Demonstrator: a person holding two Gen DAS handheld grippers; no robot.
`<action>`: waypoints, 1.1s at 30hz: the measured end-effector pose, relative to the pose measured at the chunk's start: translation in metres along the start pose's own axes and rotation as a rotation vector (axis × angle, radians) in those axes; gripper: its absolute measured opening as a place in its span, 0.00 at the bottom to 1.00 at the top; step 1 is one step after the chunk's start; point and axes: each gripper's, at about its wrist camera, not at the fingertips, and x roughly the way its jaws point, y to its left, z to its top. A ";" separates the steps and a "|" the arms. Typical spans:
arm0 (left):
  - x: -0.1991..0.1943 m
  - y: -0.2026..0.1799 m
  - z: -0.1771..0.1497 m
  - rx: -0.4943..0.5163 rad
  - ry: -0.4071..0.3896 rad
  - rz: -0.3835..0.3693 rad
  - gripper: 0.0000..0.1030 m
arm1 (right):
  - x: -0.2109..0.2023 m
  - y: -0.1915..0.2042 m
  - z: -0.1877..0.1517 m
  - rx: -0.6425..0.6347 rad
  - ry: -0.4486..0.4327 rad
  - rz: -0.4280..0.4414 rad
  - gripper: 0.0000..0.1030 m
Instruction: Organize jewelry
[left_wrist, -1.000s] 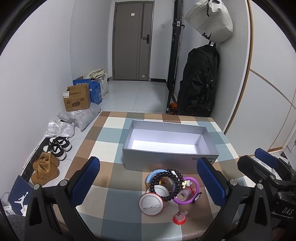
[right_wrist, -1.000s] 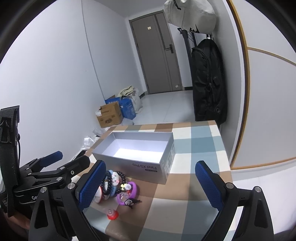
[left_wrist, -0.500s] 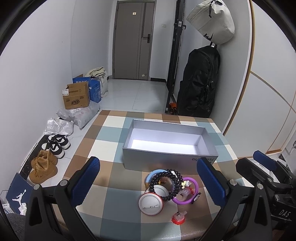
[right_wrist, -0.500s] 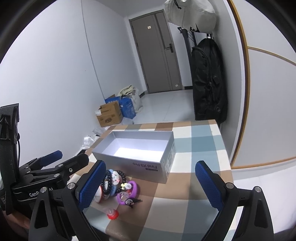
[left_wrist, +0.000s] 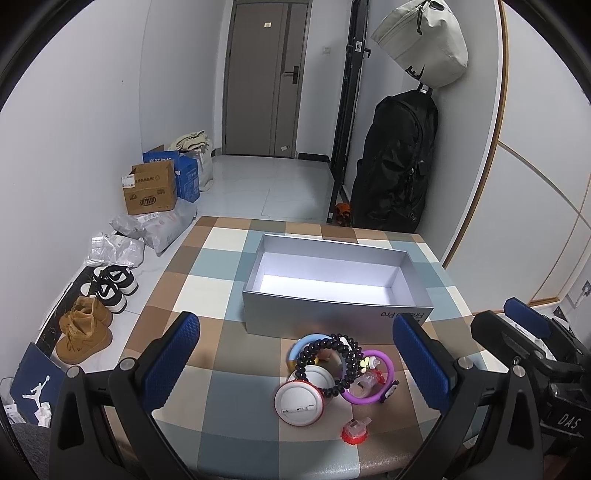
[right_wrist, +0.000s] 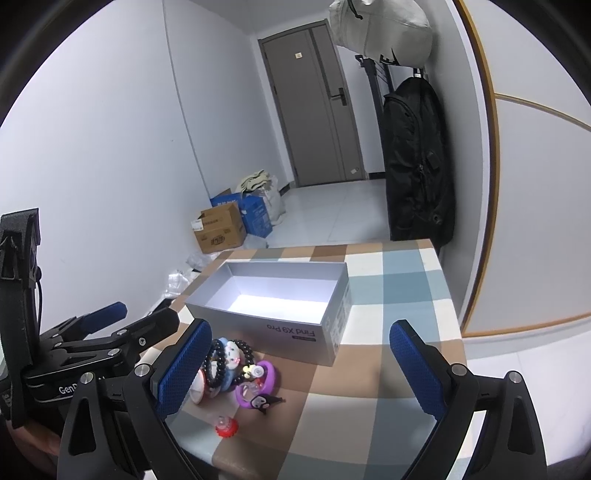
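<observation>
Left gripper (left_wrist: 295, 365) spread wide, holding nothing, hovering over the near part of the checkered bench (left_wrist: 207, 376). Right gripper (right_wrist: 299, 365) also spread wide, nothing between its fingers.

Jewelry pile sits near the bench's front edge, just in front of the silver box (left_wrist: 332, 314): black bead bracelet (left_wrist: 328, 360) on top of a blue ring (left_wrist: 295, 349), purple ring (left_wrist: 384, 384) touching it on the right, round white case (left_wrist: 301, 398) under the beads at front. Small red-based charm (left_wrist: 354, 437) lies apart, closest to the front edge. Open bench to the left of the pile and along the box's left side; right of the box a strip of free bench up to the wall edge.

Left view shows shoes (left_wrist: 99, 295) and cartons (left_wrist: 149, 188) on the floor left of the bench, and the right gripper's body at the far right. Right view alone shows a black cartoon charm (right_wrist: 264, 400) on the purple ring and a white figure among the beads.

Box is open-topped; inside looks bare, only the lit floor visible
</observation>
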 end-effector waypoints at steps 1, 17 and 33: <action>0.000 0.000 0.000 0.001 0.003 -0.002 0.98 | 0.000 -0.001 0.001 0.002 0.000 0.001 0.95; 0.009 0.007 -0.009 -0.018 0.093 -0.088 0.94 | -0.002 -0.006 0.003 0.028 0.005 0.009 0.95; 0.032 0.026 -0.032 -0.023 0.293 -0.163 0.94 | 0.014 -0.022 0.009 0.117 0.055 0.038 0.95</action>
